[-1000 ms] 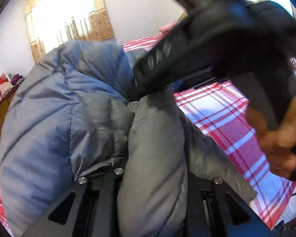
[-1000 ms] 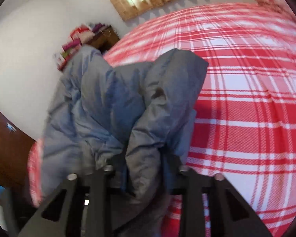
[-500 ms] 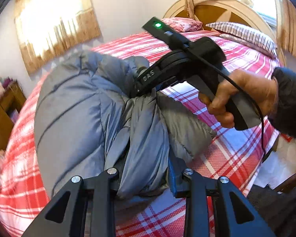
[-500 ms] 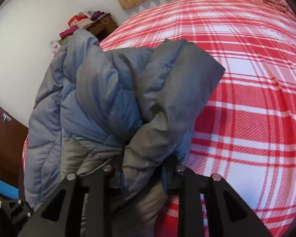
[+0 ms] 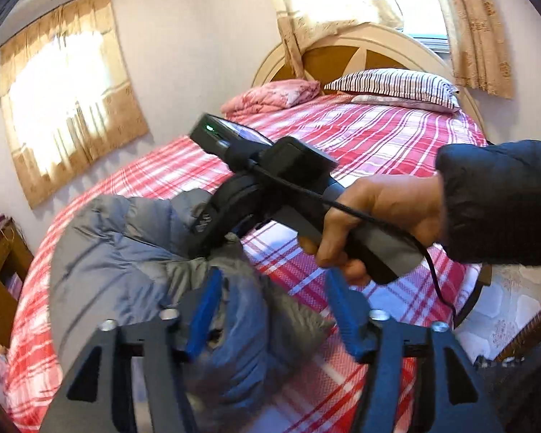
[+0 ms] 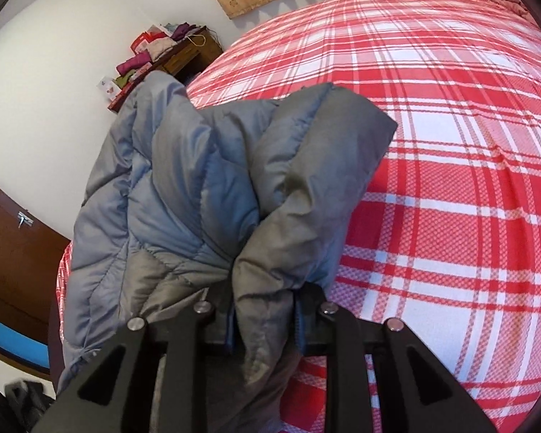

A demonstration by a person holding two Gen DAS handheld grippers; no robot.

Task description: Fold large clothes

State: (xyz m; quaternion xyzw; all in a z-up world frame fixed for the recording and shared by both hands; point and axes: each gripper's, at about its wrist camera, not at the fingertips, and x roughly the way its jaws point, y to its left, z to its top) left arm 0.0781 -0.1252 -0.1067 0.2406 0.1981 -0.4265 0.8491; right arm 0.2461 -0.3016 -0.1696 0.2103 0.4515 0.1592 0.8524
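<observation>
- Grey puffer jacket (image 6: 205, 195) bunched on the plaid bed (image 6: 451, 180).
- My right tool (image 6: 263, 321) grips a jacket fold; left tool (image 5: 270, 310) jaws opening, fabric loose between them.
- Step: letting go after a fold.
- Next: left regrasps a free edge.

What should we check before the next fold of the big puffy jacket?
1. Right tool pinching the grey jacket: ok.
2. Left tool letting go: ok, its blue pads are opening and stand apart, with jacket fabric lying between them.
3. Jacket resting on the plaid bed: ok.
4. Room on the bed beside the jacket: ok.
5. Jacket folded neatly: not ok, it is bunched.
6. Sleeves tucked in: cannot tell.
</observation>
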